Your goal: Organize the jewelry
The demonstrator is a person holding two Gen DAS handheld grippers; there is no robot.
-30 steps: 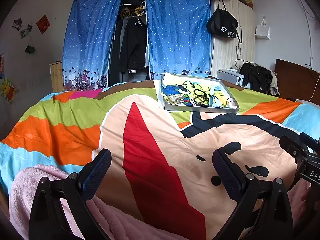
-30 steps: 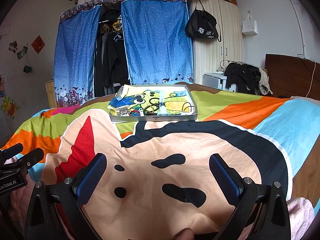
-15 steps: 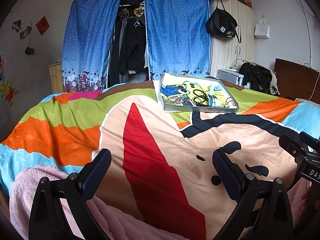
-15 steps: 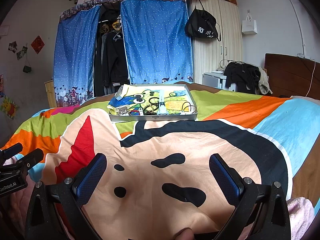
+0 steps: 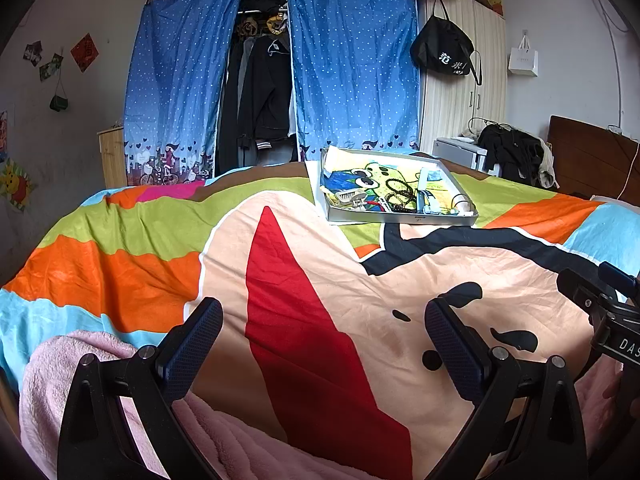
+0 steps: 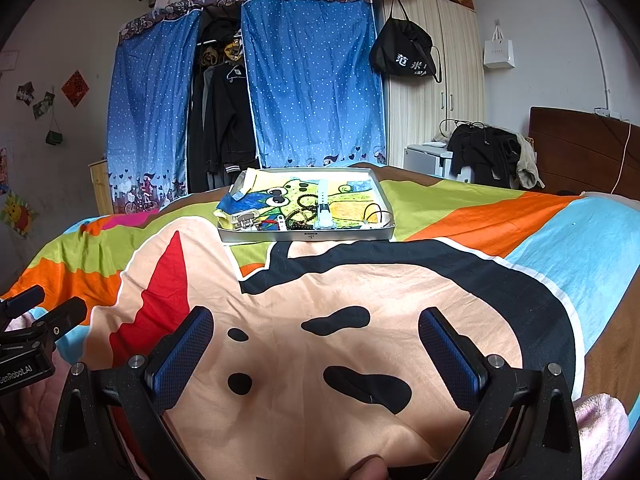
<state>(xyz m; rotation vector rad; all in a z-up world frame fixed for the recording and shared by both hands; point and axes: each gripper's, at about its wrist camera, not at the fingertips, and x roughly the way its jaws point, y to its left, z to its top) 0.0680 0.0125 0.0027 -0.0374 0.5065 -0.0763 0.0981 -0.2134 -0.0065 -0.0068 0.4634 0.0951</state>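
A shallow metal tray (image 5: 404,220) (image 6: 306,236) lies far out on the bed, lined with a cartoon picture. In it lie dark bead bracelets (image 5: 398,196) (image 6: 300,216), a pale watch strap (image 6: 323,208), a hair claw (image 5: 352,199) (image 6: 245,218) and a thin black cord (image 6: 376,212). My left gripper (image 5: 322,344) hovers open over the near part of the bedspread, well short of the tray, nothing between its fingers. My right gripper (image 6: 316,344) is open too, empty, at about the same distance. Each gripper shows at the edge of the other's view.
A bright cartoon bedspread (image 5: 320,300) covers the bed. A pink fleece blanket (image 5: 72,360) bunches at the near edge. Beyond stand a blue-curtained wardrobe (image 5: 340,80), a white cupboard with a black bag (image 5: 444,56), and a dark headboard (image 6: 580,148) on the right.
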